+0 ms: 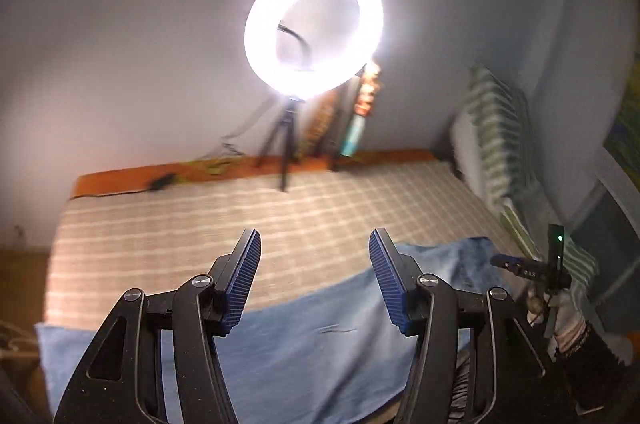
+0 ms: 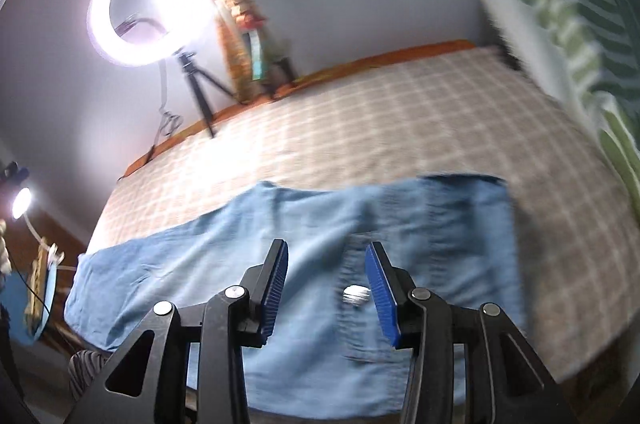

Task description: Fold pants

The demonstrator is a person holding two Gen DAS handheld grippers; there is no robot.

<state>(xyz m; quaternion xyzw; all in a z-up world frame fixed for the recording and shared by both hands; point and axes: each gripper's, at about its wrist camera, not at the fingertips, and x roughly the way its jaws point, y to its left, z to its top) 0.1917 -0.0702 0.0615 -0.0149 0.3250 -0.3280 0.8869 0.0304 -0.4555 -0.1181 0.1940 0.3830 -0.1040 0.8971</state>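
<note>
Pants (image 2: 304, 252) flat along near edge of bed (image 2: 360, 128), both tongs released.
We judge left tongs (image 1: 316, 280) and right tongs (image 2: 326, 284), hovering empty, could pinch only the top layer or drag denim off the edge.

pants (image 2: 304, 248) on bed (image 2: 360, 128), near edge | ring light (image 2: 148, 4) behind (on tripod) | pillow (image 2: 560, 4) right

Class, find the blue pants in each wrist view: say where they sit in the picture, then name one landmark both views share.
Left wrist view: the blue pants stretch across the bottom, lying on the checked bed behind the tool's fingers.
Right wrist view: the blue pants fill the lower middle, their metal button showing between the fingers.
Shared landmark: the lit ring light on its tripod at the bed's far edge.
</note>
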